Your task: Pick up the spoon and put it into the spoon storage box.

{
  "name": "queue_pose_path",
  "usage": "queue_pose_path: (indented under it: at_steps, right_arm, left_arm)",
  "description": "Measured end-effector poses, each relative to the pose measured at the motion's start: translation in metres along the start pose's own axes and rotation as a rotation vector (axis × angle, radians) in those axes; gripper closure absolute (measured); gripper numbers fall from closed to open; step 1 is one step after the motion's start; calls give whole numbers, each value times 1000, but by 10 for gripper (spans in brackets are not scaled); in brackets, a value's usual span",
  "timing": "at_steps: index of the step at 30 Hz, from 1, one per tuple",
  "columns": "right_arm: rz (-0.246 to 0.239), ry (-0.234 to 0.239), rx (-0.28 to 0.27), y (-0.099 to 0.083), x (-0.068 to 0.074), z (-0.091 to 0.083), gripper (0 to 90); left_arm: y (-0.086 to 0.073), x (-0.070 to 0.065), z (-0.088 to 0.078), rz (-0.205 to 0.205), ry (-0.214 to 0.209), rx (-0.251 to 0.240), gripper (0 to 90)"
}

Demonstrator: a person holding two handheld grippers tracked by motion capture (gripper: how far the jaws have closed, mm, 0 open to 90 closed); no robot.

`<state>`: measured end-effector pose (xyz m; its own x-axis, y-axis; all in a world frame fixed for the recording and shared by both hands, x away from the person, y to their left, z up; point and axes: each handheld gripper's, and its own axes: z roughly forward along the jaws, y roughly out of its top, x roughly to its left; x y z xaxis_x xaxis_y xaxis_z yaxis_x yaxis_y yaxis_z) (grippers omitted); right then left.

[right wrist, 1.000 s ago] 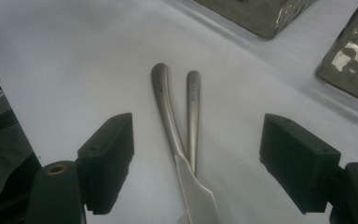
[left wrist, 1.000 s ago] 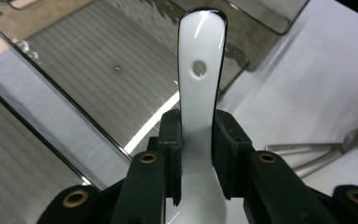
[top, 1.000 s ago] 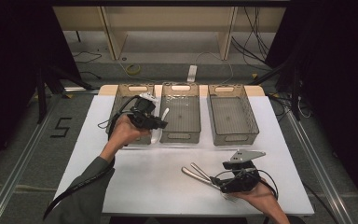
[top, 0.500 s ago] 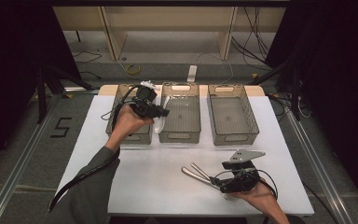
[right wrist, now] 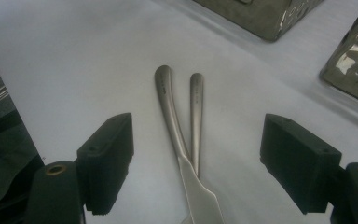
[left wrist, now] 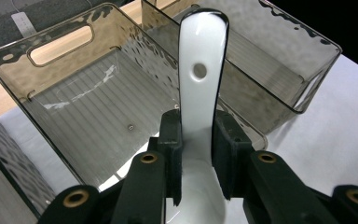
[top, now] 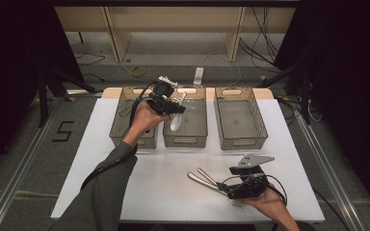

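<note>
White bench (top: 125,187): your left gripper (top: 169,107) pinched the white spoon (left wrist: 200,93) over the middle bin (top: 185,140) for sorting; right gripper (right wrist: 196,163) jaws spread astride metal handles (right wrist: 179,112)

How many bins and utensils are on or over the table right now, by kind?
Smoky clear bins: 3 (left, middle, right)
White spoon, clamped in the left gripper over the middle bin: 1
Metal utensils lying between the right gripper's open jaws: 2
Total: 6

Spoon (top: 176,121) over middle bin (top: 185,139); cutlery (top: 204,179) before bins, on table (top: 164,192).
</note>
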<state>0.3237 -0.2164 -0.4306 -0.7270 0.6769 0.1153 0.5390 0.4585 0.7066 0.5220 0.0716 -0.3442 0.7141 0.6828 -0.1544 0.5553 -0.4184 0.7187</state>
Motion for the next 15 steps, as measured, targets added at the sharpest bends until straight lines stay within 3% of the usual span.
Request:
queue_pose_path:
  at_steps: [15]
  right_arm:
    - [-5,1,-1,0,1,1,266]
  left_arm:
    - [-5,12,13,-44,43,-7,739]
